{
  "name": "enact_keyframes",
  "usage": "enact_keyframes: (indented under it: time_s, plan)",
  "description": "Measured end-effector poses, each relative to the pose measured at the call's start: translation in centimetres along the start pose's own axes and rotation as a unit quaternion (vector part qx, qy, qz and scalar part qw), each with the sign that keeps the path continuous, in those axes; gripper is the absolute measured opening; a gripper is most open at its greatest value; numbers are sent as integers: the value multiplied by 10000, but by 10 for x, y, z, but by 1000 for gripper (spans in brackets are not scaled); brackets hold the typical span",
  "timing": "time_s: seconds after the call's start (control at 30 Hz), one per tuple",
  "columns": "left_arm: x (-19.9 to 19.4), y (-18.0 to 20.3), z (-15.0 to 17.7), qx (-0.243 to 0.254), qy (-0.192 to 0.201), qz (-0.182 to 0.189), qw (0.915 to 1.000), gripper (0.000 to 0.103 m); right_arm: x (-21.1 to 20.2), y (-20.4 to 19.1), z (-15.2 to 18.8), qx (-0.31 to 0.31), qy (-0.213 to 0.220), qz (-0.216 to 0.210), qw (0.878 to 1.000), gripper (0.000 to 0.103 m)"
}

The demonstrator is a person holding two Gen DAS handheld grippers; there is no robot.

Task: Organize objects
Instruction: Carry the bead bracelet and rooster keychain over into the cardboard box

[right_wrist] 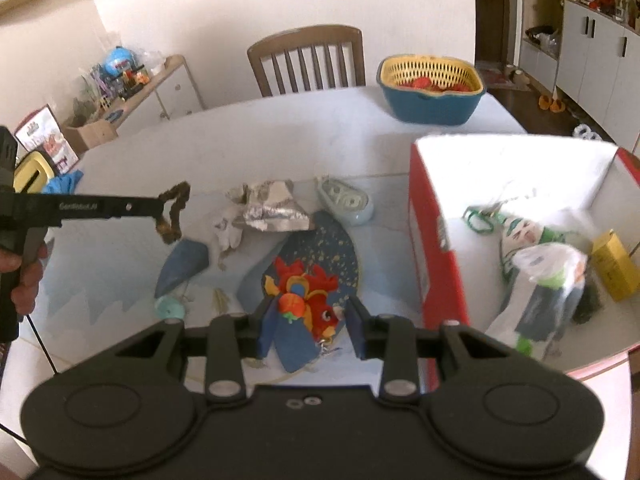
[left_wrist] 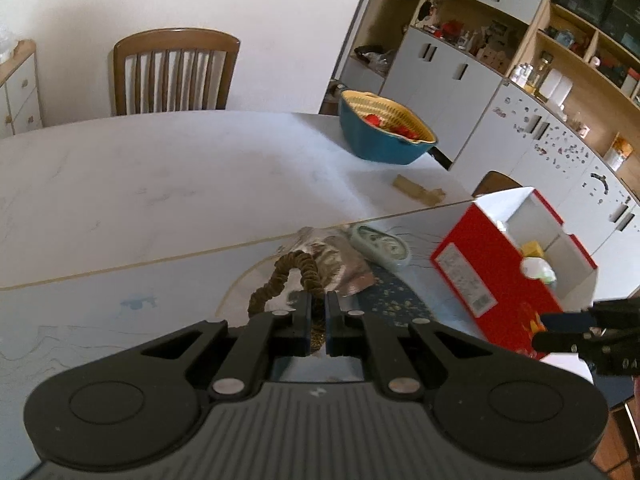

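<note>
Left gripper point(left_wrist: 319, 322), jaws pressed together, pinches an olive-brown scrunchie point(left_wrist: 294, 276) above the table point(left_wrist: 160, 168); its loop's long axis runs toward 11 o'clock. Right gripper point(right_wrist: 310, 326) clasps a red rooster plush point(right_wrist: 310, 298). Red box point(right_wrist: 434, 240) at 3 o'clock.

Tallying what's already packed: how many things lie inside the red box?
4 visible: a green cord at the back left, a green-and-white figure beside it, a plastic-wrapped package in front, and a yellow carton on the right. More may be hidden beneath.
</note>
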State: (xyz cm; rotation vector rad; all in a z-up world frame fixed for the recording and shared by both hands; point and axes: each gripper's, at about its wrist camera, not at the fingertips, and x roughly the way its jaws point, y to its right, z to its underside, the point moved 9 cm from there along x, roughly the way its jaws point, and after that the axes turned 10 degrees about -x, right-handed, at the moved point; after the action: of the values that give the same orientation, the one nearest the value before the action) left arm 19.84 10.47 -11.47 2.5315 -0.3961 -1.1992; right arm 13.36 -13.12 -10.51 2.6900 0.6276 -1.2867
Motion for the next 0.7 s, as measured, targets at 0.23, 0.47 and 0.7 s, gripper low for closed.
enact_keyframes:
  time_s: [0.23, 0.47, 0.7]
  plan:
    - [-12, 49, -1, 303, -78, 62, 9995, 6, -28, 24, -10, -56, 191, 82, 9998, 35]
    - [-4, 112, -3, 572, -74, 265, 9980, 6, -50, 63, -9, -11, 393, 215, 9990, 35]
    - [23, 186, -2, 858, -128, 461, 9952, 6, -69, 119, 0, 27, 504, 418, 9979, 35]
